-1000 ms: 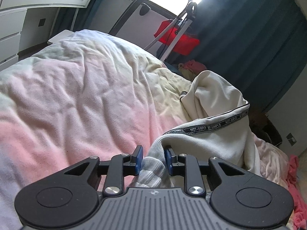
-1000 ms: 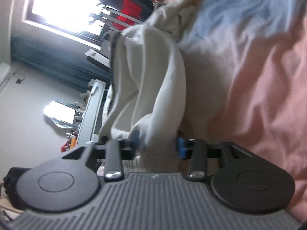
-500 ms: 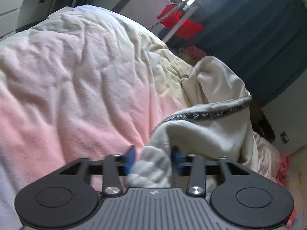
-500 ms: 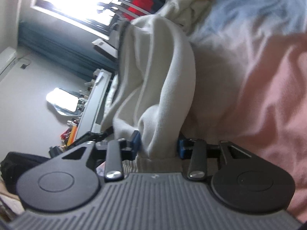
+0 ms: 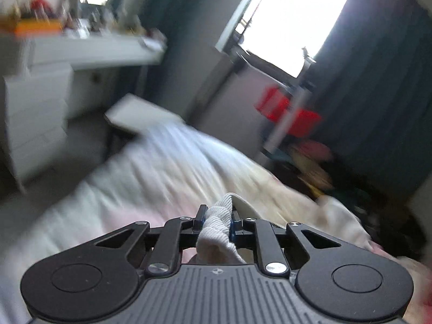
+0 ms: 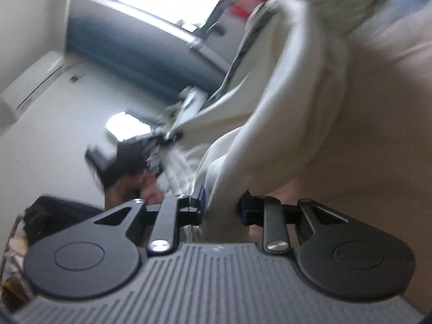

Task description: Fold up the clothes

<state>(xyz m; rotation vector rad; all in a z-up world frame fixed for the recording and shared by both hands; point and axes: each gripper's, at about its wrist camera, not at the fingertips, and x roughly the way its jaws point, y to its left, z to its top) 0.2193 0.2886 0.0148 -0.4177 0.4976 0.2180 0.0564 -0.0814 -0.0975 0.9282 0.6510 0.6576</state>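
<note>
Over the bed [image 5: 167, 167], now seen blurred and from higher than a second ago, the cream garment [image 6: 291, 102] is gripped by the left gripper [image 5: 217, 222] and right gripper [image 6: 220, 202], jaws just narrowed, its trim lettering no longer readable.

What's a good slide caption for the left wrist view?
Left tool pinching a white ribbed hem above the bed.

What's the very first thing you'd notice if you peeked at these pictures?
Probably the cream sweatshirt, pinched at the bottom middle of both pictures by the left claw and the right claw, whose jaws have just been closing on it. Next, the bright window above the pale bedspread.
</note>
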